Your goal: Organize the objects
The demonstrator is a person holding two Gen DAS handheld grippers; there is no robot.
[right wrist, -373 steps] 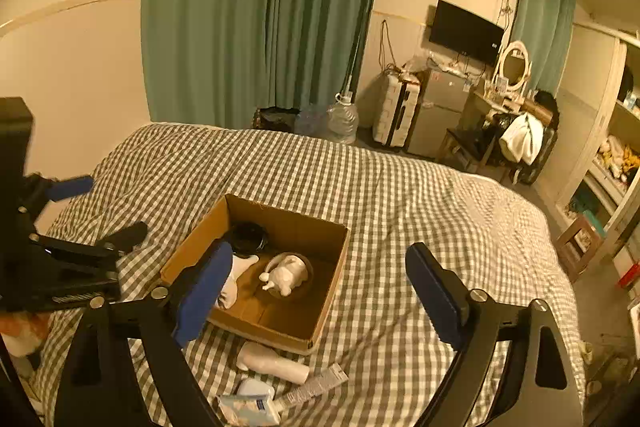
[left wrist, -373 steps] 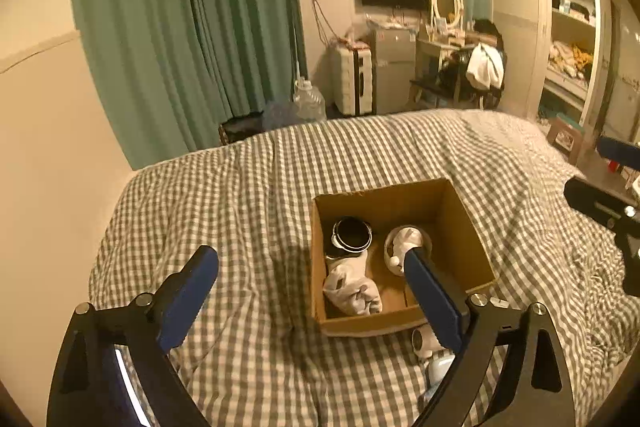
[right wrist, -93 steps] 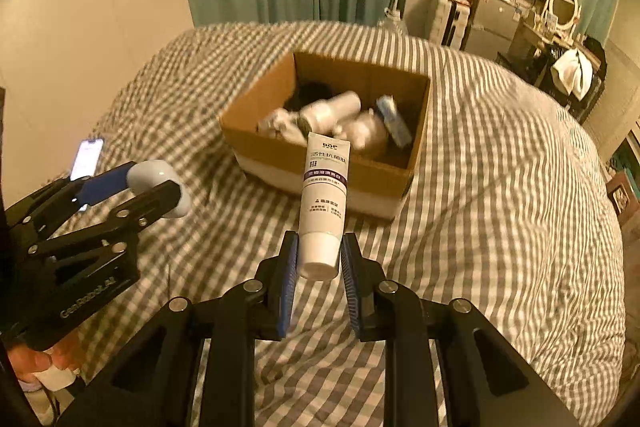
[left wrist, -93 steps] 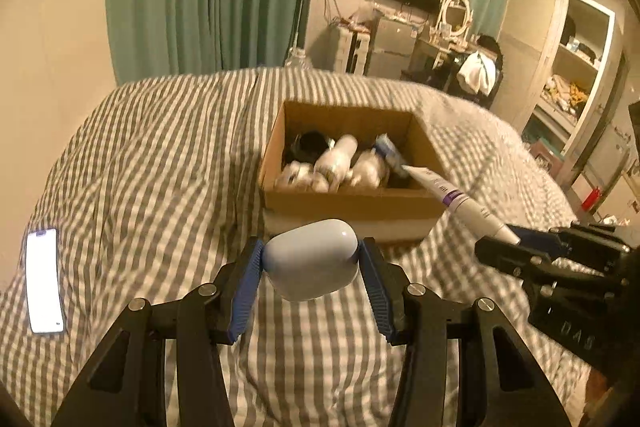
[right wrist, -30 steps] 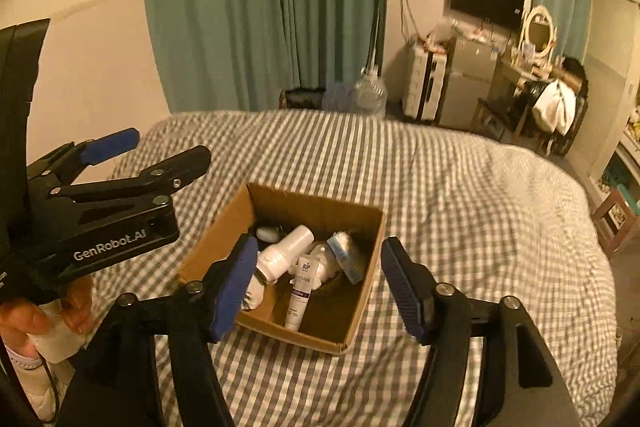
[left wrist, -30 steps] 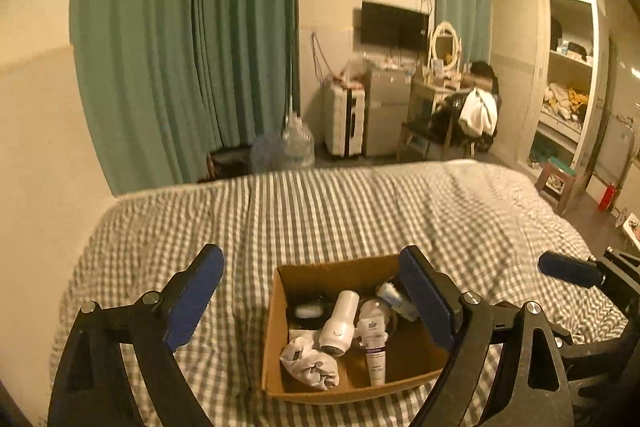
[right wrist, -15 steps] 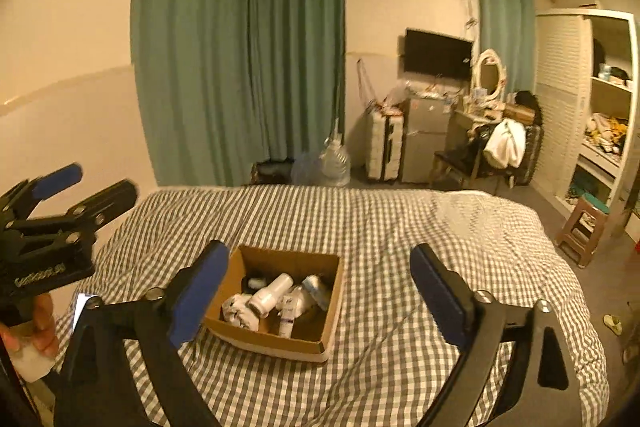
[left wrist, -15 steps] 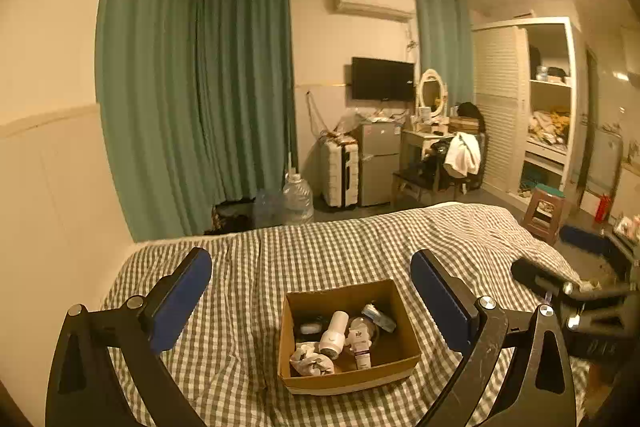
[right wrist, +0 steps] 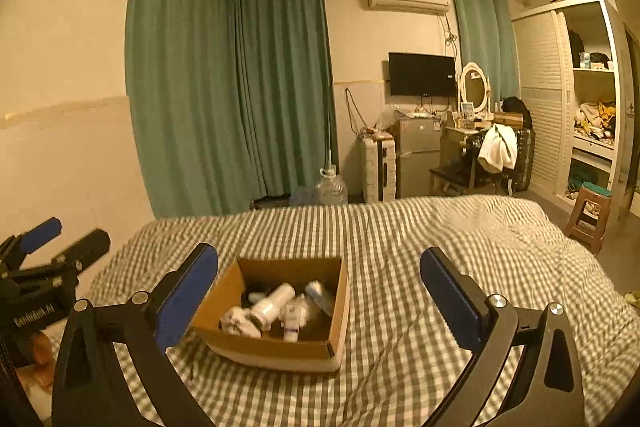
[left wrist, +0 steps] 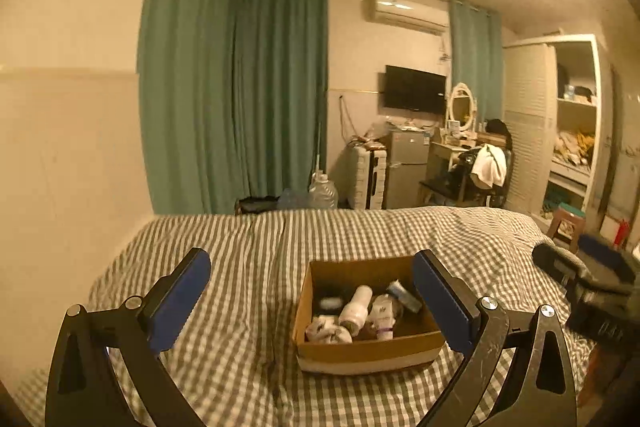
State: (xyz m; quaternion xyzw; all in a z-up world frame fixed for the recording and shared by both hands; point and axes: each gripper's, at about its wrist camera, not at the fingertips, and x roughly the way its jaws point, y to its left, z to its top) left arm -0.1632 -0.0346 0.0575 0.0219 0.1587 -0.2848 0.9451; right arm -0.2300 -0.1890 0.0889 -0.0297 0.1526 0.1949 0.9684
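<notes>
Several toiletries [left wrist: 355,311] jumbled in cardboard box [left wrist: 370,349]

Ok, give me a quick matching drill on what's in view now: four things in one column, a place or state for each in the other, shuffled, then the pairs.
Things:
1. box
2. white bottle
3. left gripper
4. water jug

Places or states:
A. on the floor past the far edge of the bed
B. open, holding nothing
C. on the checked bedspread
D. lying inside the box

Pairs: 1-C, 2-D, 3-B, 4-A

The right gripper is open and holds nothing too.
</notes>
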